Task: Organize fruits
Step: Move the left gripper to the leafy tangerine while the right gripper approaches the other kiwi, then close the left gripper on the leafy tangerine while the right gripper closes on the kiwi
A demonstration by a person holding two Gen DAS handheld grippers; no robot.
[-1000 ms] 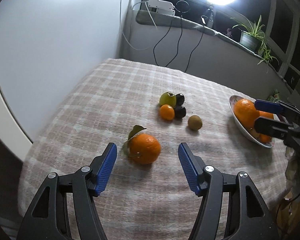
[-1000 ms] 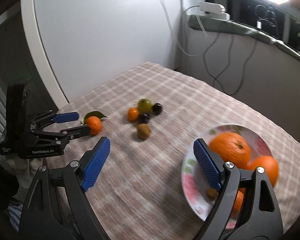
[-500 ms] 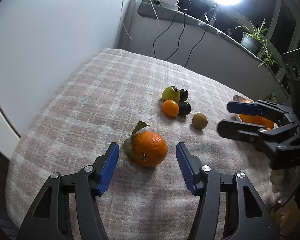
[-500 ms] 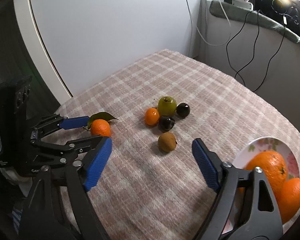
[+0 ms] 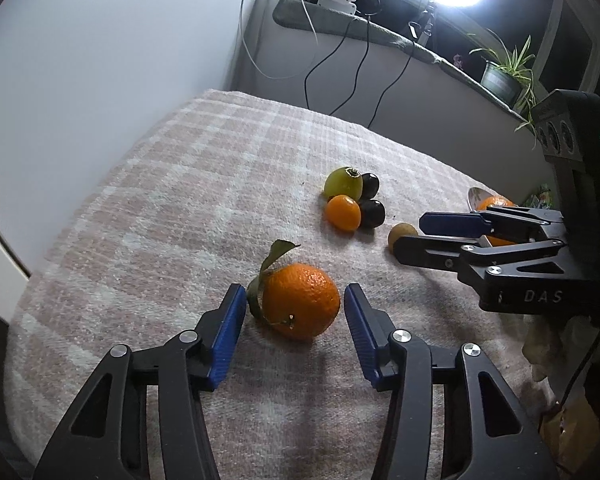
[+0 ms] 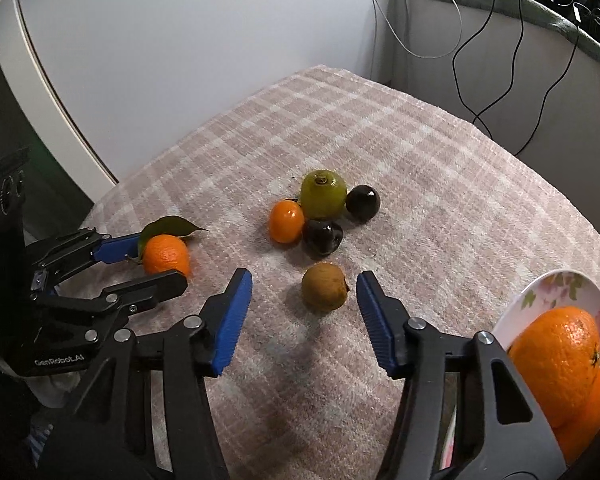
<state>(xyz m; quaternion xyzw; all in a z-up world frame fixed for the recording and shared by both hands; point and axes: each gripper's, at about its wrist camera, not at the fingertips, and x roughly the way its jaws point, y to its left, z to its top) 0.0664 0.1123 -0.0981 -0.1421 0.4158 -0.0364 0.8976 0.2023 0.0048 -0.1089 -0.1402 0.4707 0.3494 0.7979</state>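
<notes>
We are closing the left tongs (image 5: 294,312) around the leafy mandarin (image 5: 300,306) and the right tongs (image 6: 304,294) around the kiwi (image 6: 325,286); neither touches yet, both fruits rest on the bench (image 6: 440,200), so each can go to the plate (image 6: 560,292).

On the tablecloth (image 6: 440,168) a kiwi (image 6: 325,286) serves as landmark. Just behind it sits a tight cluster: two plums (image 6: 322,237) (image 6: 363,202), a small tangerine (image 6: 286,221) and a guava (image 6: 323,194) furthest back. Left of the kiwi, well apart, lies a leafy mandarin (image 6: 166,255). Right of the kiwi, at the cloth's edge, a plate (image 6: 556,292) holds oranges (image 6: 556,356).
</notes>
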